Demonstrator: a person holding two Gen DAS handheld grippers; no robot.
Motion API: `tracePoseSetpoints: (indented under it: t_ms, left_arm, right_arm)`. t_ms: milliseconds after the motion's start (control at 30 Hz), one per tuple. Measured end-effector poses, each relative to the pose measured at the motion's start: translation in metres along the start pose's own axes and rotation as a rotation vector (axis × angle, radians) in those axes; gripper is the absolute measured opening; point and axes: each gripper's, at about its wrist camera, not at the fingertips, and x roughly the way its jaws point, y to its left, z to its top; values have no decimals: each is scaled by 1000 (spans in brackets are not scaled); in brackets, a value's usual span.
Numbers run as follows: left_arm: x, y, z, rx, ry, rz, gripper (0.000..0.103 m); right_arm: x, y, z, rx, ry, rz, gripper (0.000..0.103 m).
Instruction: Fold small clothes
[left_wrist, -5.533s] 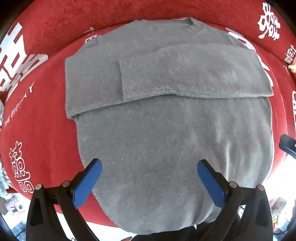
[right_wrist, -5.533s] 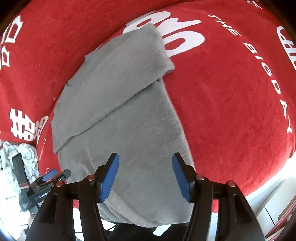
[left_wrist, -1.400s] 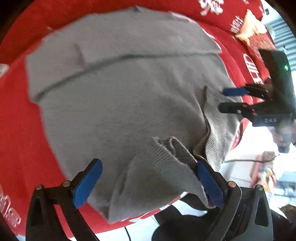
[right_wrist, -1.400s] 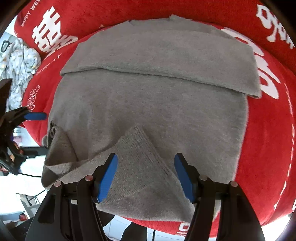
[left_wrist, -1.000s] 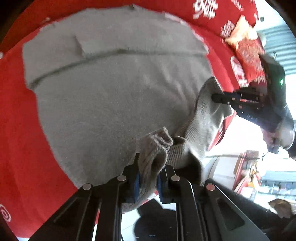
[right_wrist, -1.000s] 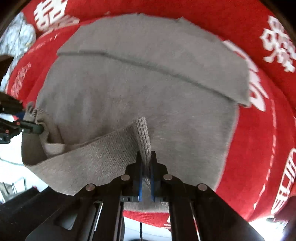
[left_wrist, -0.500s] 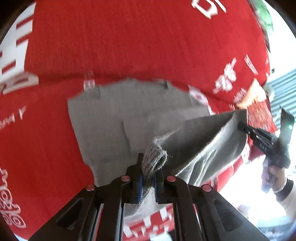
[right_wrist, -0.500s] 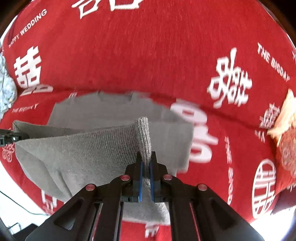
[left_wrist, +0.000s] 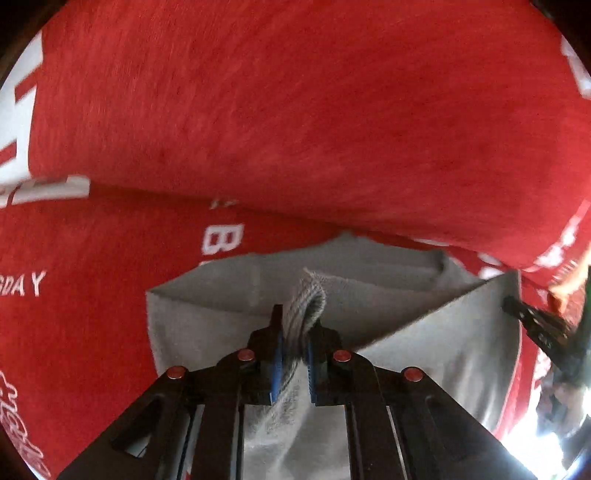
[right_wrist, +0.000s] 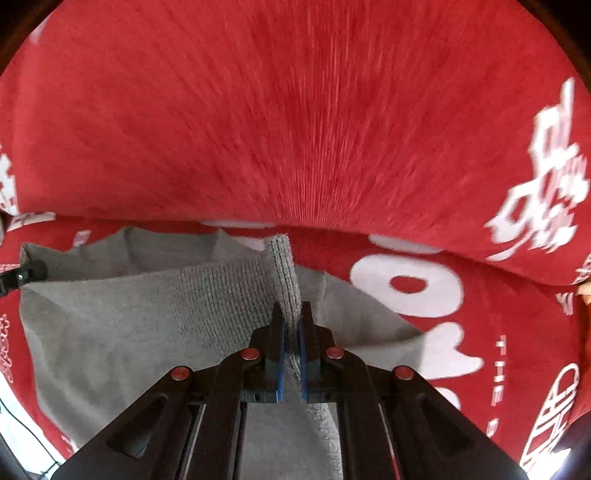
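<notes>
**Grey sweater hem held up by both grippers over the red cover**

A grey knitted sweater (right_wrist: 122, 325) was seen lying on a red cover printed with white characters and lettering (right_wrist: 295, 129). Whether a bed or a sofa lay under the cover could not be told. The sweater's near hem was raised off the cover and stretched between the two grippers, while its far part, with the neckline (left_wrist: 439, 264), lay flat near the fold where the cover rose behind it.

The left gripper (left_wrist: 293, 354) was closed on a bunched, ribbed piece of the hem, which was pinched between the blue pads of the fingers (left_wrist: 276, 363) and stood up above the tips. From there the lifted fabric ran in a taut sheet toward the right edge of the left wrist view, where the right gripper (left_wrist: 532, 321) was seen as a dark shape, blurred, at the cloth's far corner.

In the right wrist view the right gripper (right_wrist: 291, 332) was likewise closed, a ribbed strip of the hem being pinched between its fingers (right_wrist: 281, 347) and rising upright past them. The lifted hem stretched away to the left edge of that view, where the tip of the left gripper (right_wrist: 24, 275) was seen at the corner of the cloth.

Both views were softened by blur toward the far part of the cover.
</notes>
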Motion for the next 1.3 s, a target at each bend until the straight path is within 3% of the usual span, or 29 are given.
tracePoseSetpoints:
  t_ms: [33,67,100,167,300,400,467,533,600,700,767,800,867,967,1100,1167,1200,1300]
  left_arm:
    - [7,5,3,-20,18,40,29]
    - [9,8,3,-23,16,79,49]
    - [7,10,4,-23,1,116,59]
    - [0,17,7,-23,-30,163,59]
    - [-16,23,6,-22,-26,143,59]
    - [-19,16,-2,11,-8,107,60]
    - [-7,7,-11,34,29,92,60]
    - [4,-3,-21,53,53,119,59]
    - [15,-12,-30,39,72,128,59]
    - [22,-17,-37,32,51,174,59]
    - [29,-15,-39,45,63,235,60]
    - [31,-12,-40,39,76,246,60]
    - [23,-4,-42,10,83,235,59]
    - [-1,1,-49,28,56,246,60]
    - [-21,6,-69,50,66,262,60]
    - [-29,9,-85,46,89,264,59]
    - [-31,11,-90,39,99,266,60]
    - [-34,20,-114,0,130,257,59]
  right_arm:
    - [9,-2,-1,8,15,2,7]
    - [17,-4,-2,20,30,4,7]
    - [21,-6,-2,28,38,6,7]
    - [29,-12,-3,59,58,16,7]
    - [32,-34,-4,173,88,64,8]
    - [26,-49,-8,267,95,201,24]
    - [25,-52,-13,281,103,264,43]
    - [31,-46,-17,253,136,231,43]
    - [35,-39,-20,216,154,160,7]
    - [29,-42,-19,188,102,90,6]
    - [34,-52,-21,226,121,84,7]
    - [36,-59,-24,260,129,85,10]
    - [33,-76,-30,341,126,102,27]
    - [13,-95,-44,409,107,111,29]
    - [-23,-109,-89,455,111,200,30]
    - [-37,-109,-122,500,144,203,48]
    - [-43,-109,-133,527,158,200,52]
    - [-51,-115,-189,649,209,253,53]
